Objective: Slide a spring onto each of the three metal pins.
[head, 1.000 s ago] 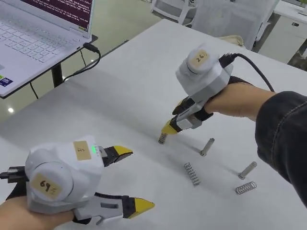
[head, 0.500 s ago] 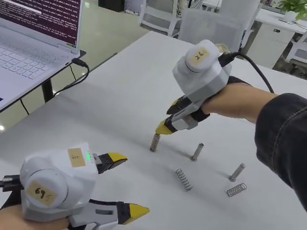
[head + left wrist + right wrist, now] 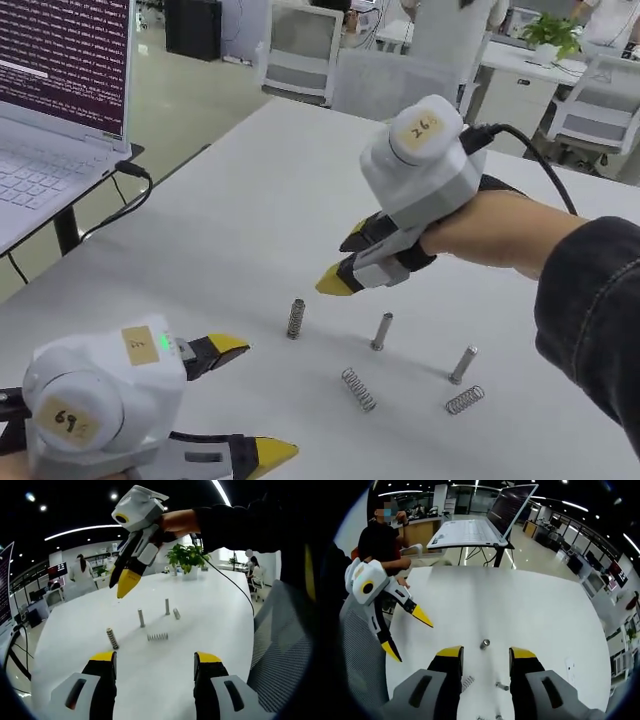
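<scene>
The right gripper (image 3: 336, 282) hangs above the white tabletop (image 3: 230, 220), its yellow-tipped jaws a little apart and holding nothing. The pin with a spring (image 3: 295, 318) stands upright on the tabletop, below and slightly left of these jaws and not touching them. In the right gripper view it appears from above in the gap just beyond the jaw tips. To its right stand the first bare pin (image 3: 381, 331) and the second bare pin (image 3: 462, 364), both without a spring. The first loose spring (image 3: 358, 389) lies flat in front of the first bare pin, and the second loose spring (image 3: 464, 399) lies just beside the second bare pin.

The left gripper (image 3: 250, 398) is low and near the person, well apart from the pins, its jaws wide apart and empty.

A round label on the right gripper reads "26", one on the left gripper reads "69". The text on the laptop (image 3: 60, 100) screen is too small to read.
</scene>
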Motion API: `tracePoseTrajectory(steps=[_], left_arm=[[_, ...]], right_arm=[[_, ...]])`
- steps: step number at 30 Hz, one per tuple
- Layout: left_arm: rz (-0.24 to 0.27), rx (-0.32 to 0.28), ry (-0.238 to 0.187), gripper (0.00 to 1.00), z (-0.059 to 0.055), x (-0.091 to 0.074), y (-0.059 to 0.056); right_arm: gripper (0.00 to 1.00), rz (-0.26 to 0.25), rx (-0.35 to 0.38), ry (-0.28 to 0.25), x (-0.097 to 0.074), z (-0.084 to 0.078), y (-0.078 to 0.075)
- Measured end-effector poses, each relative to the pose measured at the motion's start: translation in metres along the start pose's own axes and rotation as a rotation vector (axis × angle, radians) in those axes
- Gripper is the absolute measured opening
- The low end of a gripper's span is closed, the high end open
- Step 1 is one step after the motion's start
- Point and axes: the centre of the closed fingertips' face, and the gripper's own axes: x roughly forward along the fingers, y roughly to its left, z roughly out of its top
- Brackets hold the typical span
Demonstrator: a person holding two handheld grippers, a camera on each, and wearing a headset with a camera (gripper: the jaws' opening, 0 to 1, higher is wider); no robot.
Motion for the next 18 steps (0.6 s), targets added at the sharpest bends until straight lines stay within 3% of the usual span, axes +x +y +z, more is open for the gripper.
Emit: tracePoseTrajectory(steps=[8, 18], left_arm=[[0.0, 0.011, -0.002, 0.58, 0.003, 0.0, -0.001], [-0.005, 0.02, 0.003, 0.58, 0.005, 0.0, -0.002]], right_arm=[[0.33, -0.027, 0.018, -0.008, -0.009, -0.013, 0.005], [0.32, -0.036, 0.081, -0.003, -0.012, -0.046, 0.019]])
